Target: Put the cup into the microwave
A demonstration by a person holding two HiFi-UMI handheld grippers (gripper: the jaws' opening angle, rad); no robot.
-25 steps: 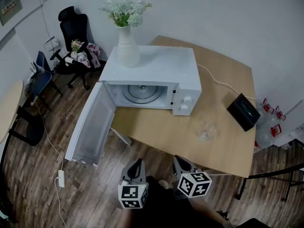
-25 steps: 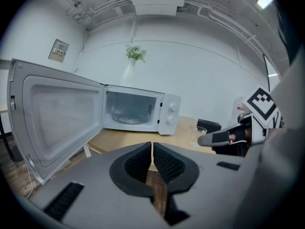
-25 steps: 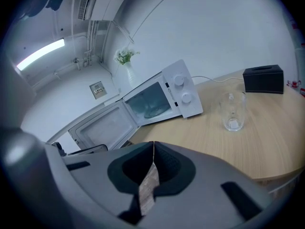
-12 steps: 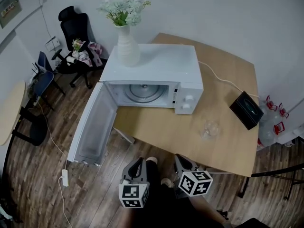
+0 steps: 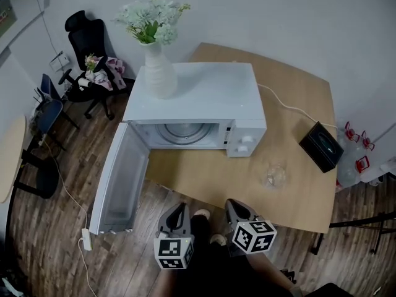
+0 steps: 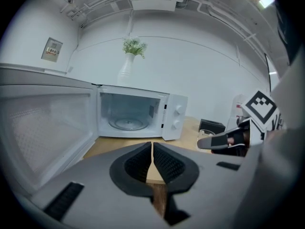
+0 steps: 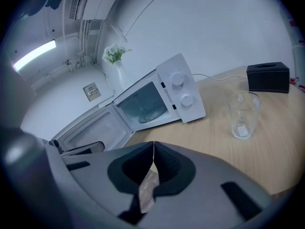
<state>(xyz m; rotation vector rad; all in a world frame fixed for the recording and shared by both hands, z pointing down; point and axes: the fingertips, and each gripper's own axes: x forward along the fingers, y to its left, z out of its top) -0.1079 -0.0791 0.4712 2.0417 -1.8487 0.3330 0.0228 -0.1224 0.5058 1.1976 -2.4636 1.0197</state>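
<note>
A clear glass cup (image 5: 273,175) (image 7: 243,114) stands on the wooden table (image 5: 297,104), right of the white microwave (image 5: 198,98) (image 6: 138,113) (image 7: 162,99). The microwave's door (image 5: 120,178) hangs wide open to the left and shows an empty glass turntable (image 5: 185,132). My left gripper (image 5: 179,214) (image 6: 152,149) and right gripper (image 5: 234,208) (image 7: 153,149) are both shut and hold nothing. They hover side by side just off the table's near edge, short of the cup. In the left gripper view the right gripper (image 6: 224,140) shows at the right.
A white vase of flowers (image 5: 158,67) stands on the microwave's top. A black box (image 5: 320,146) lies at the table's right, with a white cable (image 5: 291,107) running behind. Office chairs (image 5: 86,54) and a power strip (image 5: 86,240) sit on the wood floor at left.
Both grippers have moved closer to the table's near edge, and the microwave and table sit lower and nearer in the head view. Jaws stay shut.
</note>
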